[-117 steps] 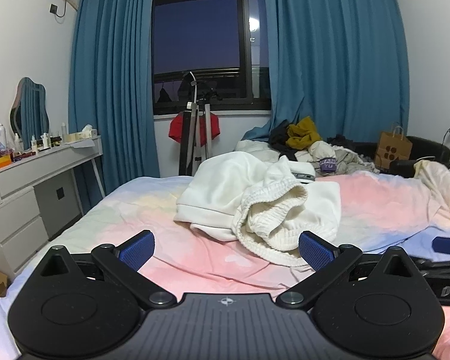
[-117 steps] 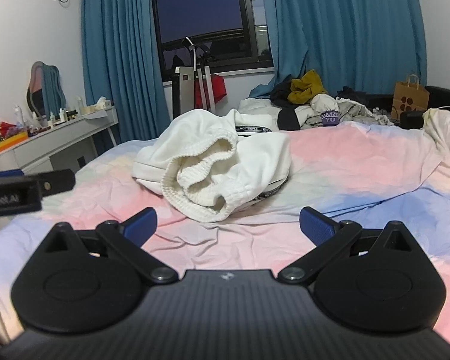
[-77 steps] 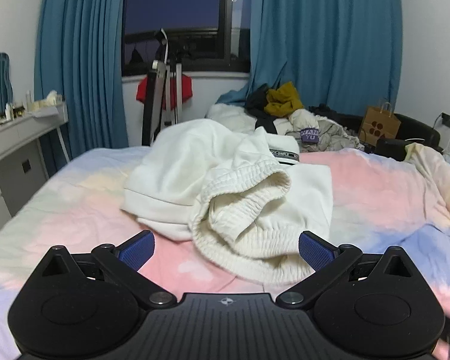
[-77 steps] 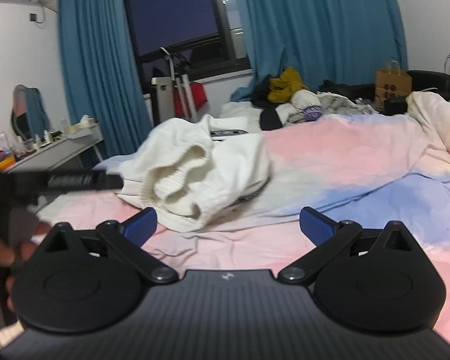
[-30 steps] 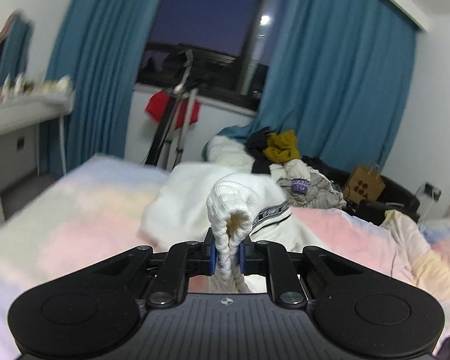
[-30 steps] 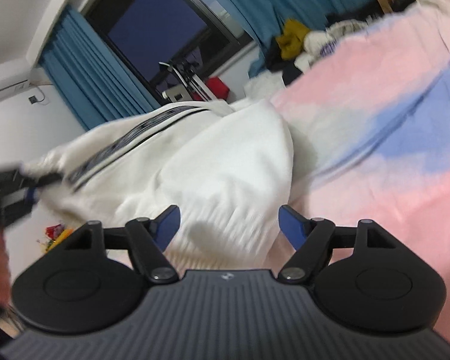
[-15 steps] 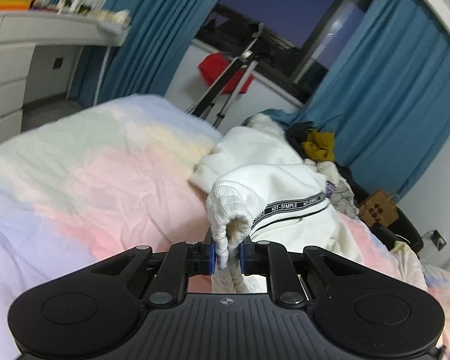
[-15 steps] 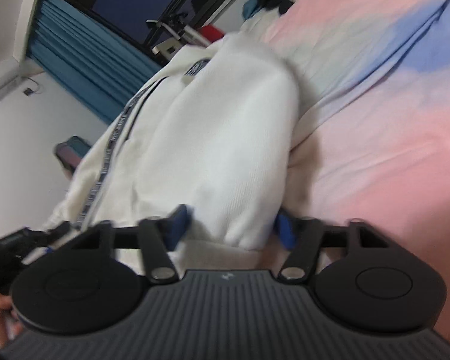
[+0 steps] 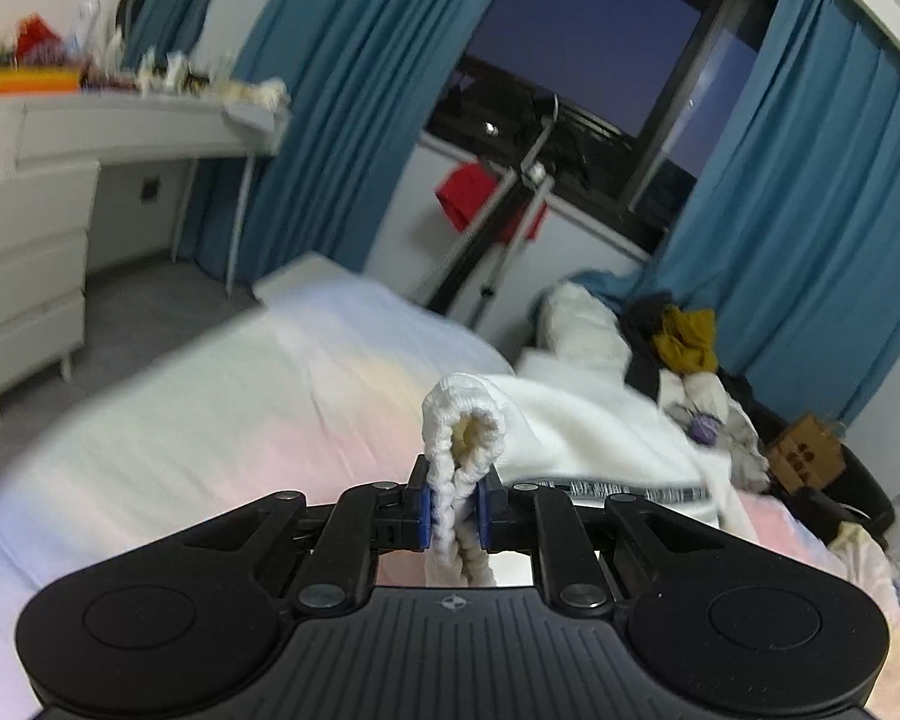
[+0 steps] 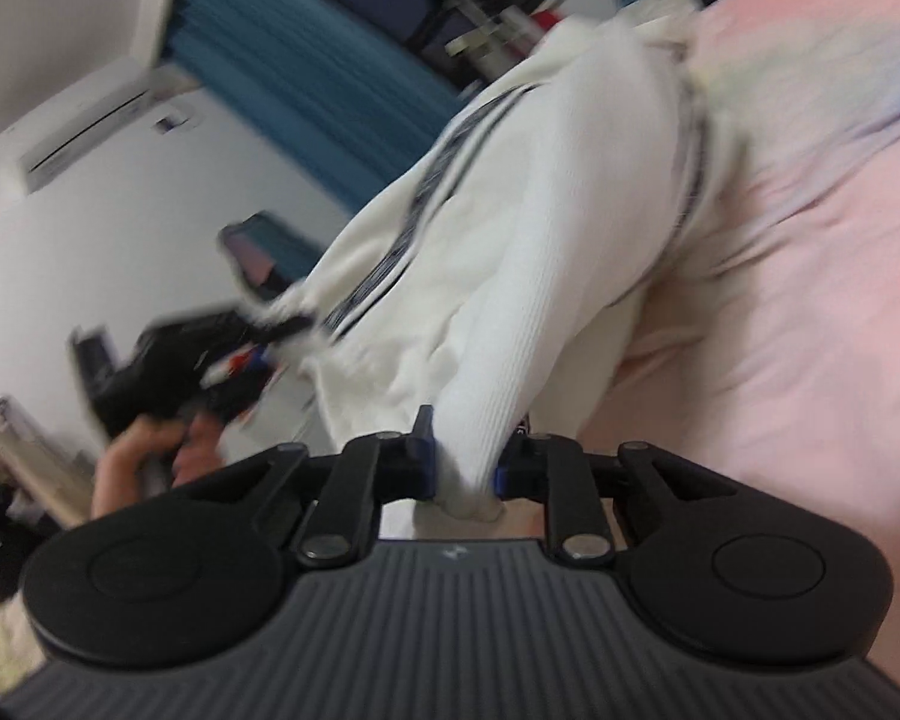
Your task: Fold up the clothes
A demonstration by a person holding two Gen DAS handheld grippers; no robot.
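Now the white sweatpants [image 10: 546, 228] stretch between both hands: left hand-held gripper [image 9: 455, 509] clamped on the ribbed waistband [image 9: 463, 432], right hand-held gripper [image 10: 463, 468] just closing on ribbed fabric, above the bed [image 9: 210, 420].

We see our left gripper [image 9: 455, 509] pinching the ribbed hem of the white garment [image 9: 582, 432], the fabric looping up just above the blue pads [image 9: 425, 510] and the rest trailing off ahead and to the right across the pastel bedspread [image 9: 222, 420]. Far ahead hang the blue curtains [image 9: 342, 90] around a dark window [image 9: 582, 54]. Off to the left stands a white dresser [image 9: 30, 228], and ahead to the right lies a pile of clothes [image 9: 684, 348].
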